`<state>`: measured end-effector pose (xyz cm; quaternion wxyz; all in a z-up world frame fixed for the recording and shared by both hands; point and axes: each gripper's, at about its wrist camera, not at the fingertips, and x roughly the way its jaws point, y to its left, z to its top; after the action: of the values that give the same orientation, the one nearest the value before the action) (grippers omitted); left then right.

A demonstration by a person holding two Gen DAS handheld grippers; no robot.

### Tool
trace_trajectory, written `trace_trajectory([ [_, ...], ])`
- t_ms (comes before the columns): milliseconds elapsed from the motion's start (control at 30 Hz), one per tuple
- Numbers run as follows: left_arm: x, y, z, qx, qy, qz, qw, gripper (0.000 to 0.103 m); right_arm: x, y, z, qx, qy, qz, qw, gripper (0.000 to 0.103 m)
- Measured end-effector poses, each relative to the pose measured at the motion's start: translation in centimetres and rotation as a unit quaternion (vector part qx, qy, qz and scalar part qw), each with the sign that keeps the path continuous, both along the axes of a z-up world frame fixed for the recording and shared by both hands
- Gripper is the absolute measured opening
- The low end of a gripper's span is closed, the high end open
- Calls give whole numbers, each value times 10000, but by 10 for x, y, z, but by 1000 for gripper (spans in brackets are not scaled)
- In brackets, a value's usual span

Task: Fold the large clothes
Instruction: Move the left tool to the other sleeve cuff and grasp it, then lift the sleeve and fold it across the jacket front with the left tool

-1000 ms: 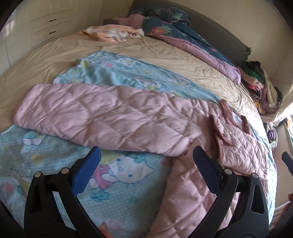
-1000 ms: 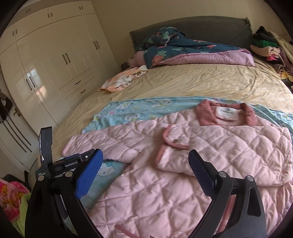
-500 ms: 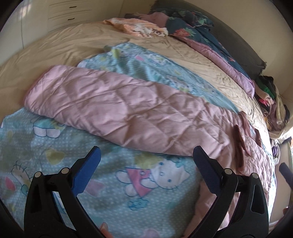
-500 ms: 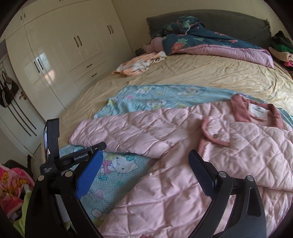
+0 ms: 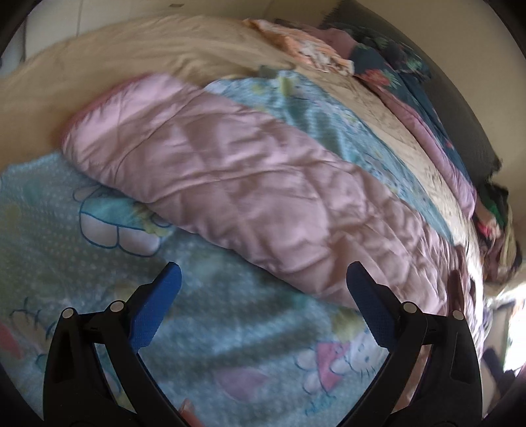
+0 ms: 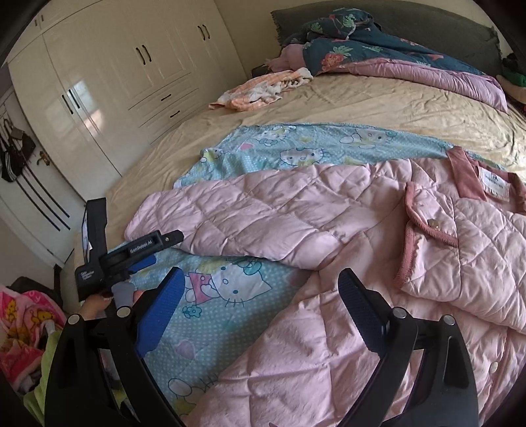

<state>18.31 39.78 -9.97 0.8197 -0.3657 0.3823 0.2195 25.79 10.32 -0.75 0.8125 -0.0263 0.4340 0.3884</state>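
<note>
We see the pink quilted jacket (image 6: pixel 328 230) spread on a blue cartoon-print sheet (image 6: pixel 289 147) over the tan bed (image 6: pixel 378 101), its sleeve (image 5: pixel 230 170) stretched left. Both the left gripper (image 5: pixel 263 289) and the right gripper (image 6: pixel 259 292) hover with fingers spread, holding nothing. A cream wardrobe (image 6: pixel 108 82) stands far left.

This is a bedroom in a home. A wide bed (image 6: pixel 378 108) with a tan sheet fills most of the scene, backed at the far end by a dark padded headboard (image 6: pixel 411 19). A rumpled floral duvet (image 6: pixel 355 42) lies bunched against it, and a cartoon-cat printed sheet (image 6: pixel 296 147) spreads across the mattress. Along the left wall stands a cream built-in wardrobe (image 6: pixel 115 72) with dark handles and drawers. Bags (image 6: pixel 14 154) hang by a door on the far left.
</note>
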Motion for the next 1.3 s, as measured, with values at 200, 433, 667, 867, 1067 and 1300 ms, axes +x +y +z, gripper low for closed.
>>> trace_trajectory([
  [200,1,31,-8,-222,-165,569,9980,94,10,-19,-1,66,118,-273,9995,94],
  [433,-5,59,-1,-229,-265,1234,9917,27,11,-48,9,252,199,-481,9983,94],
  [667,-10,40,59,253,-862,987,9911,12,12,-79,25,477,188,-725,9961,94],
  [867,-10,11,120,711,-1329,748,9857,11,6,-112,44,701,116,-906,9934,94],
  [1067,-6,-29,169,1029,-1653,417,9800,11,-2,-149,61,943,66,-1087,9896,94],
  [1300,2,-73,209,1274,-1882,63,9738,11,-9,-191,71,1054,19,-1290,9860,94],
])
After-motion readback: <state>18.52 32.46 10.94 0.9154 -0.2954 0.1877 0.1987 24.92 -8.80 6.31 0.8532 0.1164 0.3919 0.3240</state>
